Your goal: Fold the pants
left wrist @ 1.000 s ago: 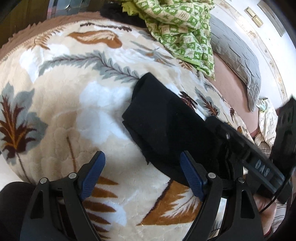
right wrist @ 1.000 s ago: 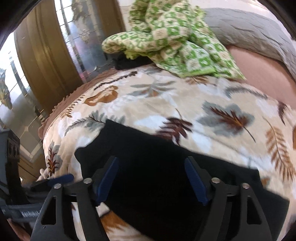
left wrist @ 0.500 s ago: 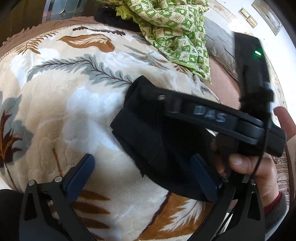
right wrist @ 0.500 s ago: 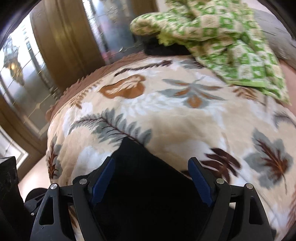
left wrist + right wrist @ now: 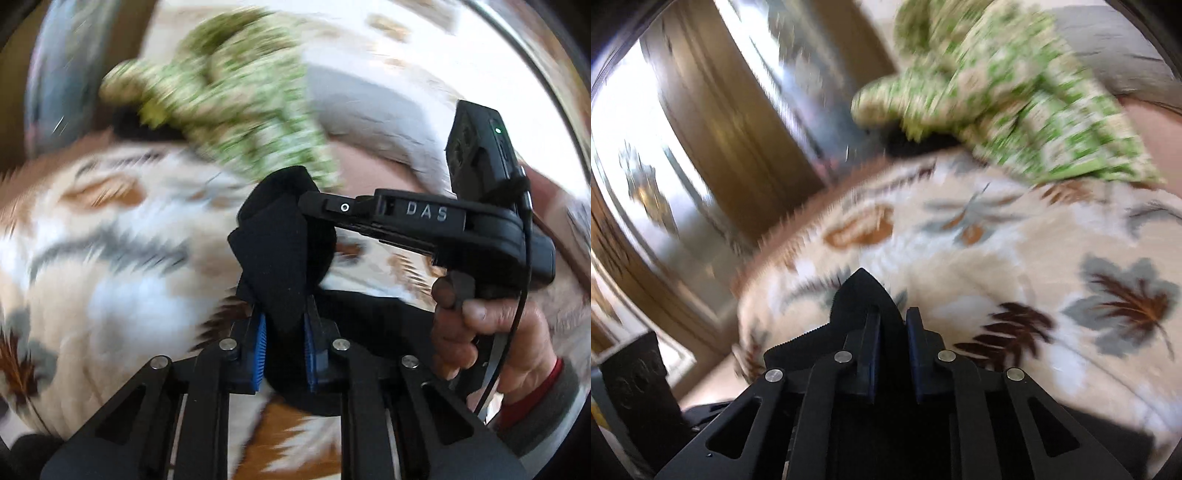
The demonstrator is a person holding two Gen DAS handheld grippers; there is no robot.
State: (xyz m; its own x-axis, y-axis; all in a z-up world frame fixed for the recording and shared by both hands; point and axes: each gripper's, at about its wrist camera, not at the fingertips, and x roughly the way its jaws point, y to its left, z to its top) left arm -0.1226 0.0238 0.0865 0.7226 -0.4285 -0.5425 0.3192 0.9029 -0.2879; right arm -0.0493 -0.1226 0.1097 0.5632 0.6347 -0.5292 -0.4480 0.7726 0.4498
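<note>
Left wrist view: the left gripper [image 5: 282, 350] is clamped on a bunched fold of the soft black pants [image 5: 284, 236], which rise toward 12 o'clock above the blue ribbed pads [image 5: 260, 350]. At 2 o'clock the right gripper [image 5: 314, 203] pinches the same bundle above the plush leaf-print blanket [image 5: 110, 277].

Right wrist view: the right gripper [image 5: 892, 347] is closed on a pointed black corner of the pants [image 5: 862, 291] at 12 o'clock; a blurred green patterned cloth [image 5: 1015, 92] lies at 1 o'clock.
</note>
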